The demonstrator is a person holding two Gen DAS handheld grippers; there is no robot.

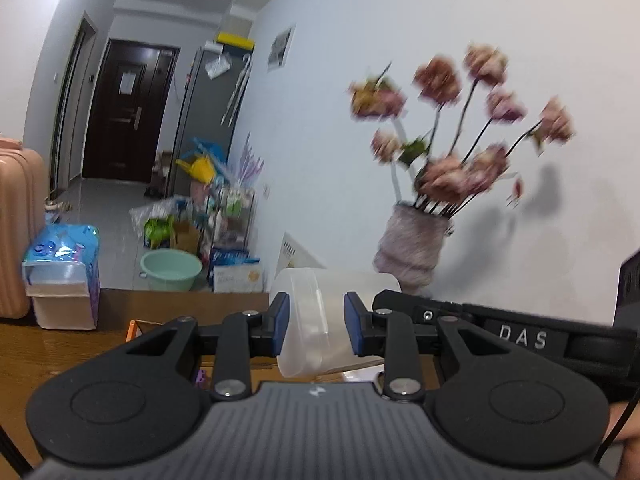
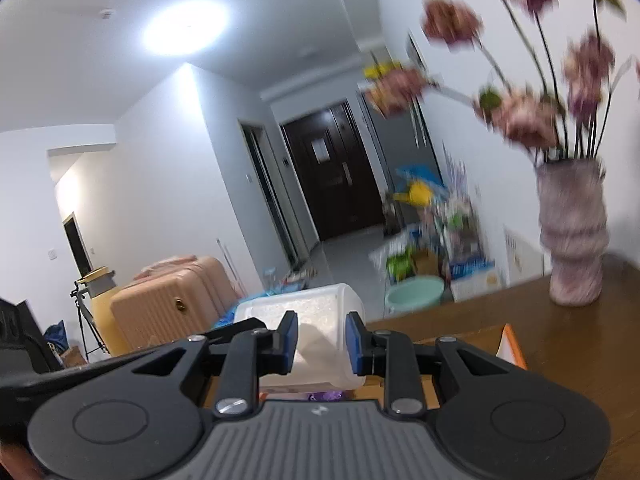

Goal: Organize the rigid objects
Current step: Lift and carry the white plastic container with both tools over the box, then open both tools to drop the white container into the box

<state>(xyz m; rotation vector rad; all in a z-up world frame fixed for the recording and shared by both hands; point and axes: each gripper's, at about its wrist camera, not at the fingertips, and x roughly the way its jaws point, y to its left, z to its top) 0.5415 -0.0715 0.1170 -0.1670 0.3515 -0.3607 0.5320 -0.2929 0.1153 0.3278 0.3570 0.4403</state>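
A translucent white plastic container (image 1: 340, 284) hangs in the air above the brown wooden table (image 1: 80, 344). My left gripper (image 1: 316, 324) is shut on it, blue pads pressing its sides. My right gripper (image 2: 322, 342) is shut on the same container (image 2: 304, 304) from the other side. In the left wrist view the right tool's black body (image 1: 520, 336) reaches in from the right. In the right wrist view the left tool's black body (image 2: 60, 364) comes in from the left. The container's far end and its contents are hidden.
A pale ribbed vase (image 2: 572, 240) with pink flowers (image 1: 460, 120) stands on the table by the white wall. An orange box (image 2: 512, 344) lies under the container. A tissue pack (image 1: 60, 272), a pink suitcase (image 2: 168, 304) and a green basin (image 1: 170, 268) lie beyond the table's edge.
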